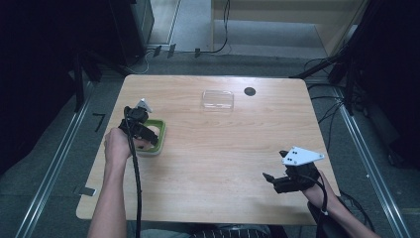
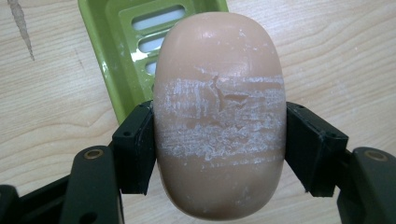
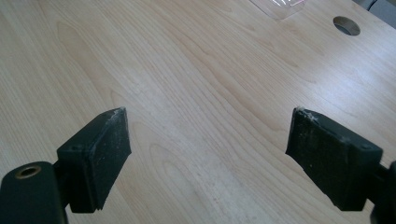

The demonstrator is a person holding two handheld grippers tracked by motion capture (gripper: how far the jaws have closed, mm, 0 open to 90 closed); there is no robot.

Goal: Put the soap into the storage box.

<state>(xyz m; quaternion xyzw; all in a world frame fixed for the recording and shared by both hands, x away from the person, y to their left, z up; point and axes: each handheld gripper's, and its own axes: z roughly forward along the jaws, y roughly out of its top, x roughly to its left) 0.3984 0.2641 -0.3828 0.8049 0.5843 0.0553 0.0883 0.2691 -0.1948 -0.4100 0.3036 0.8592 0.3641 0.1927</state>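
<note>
Wooden table [image 1: 223,148] from above: we hold our left gripper [image 1: 148,135] over the green soap dish [image 1: 159,130], our right gripper [image 1: 272,179] idle. Left gripper view: jaws pinch the soap bar [image 2: 219,116] above the dish, probably being placed or lifted. Right gripper view: jaws spread, empty. Next, careful clearance.

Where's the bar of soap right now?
The peach oval soap bar is clamped in the left tongs, held just over the green slotted soap dish at the left side of the light wooden table in the high view.
</note>
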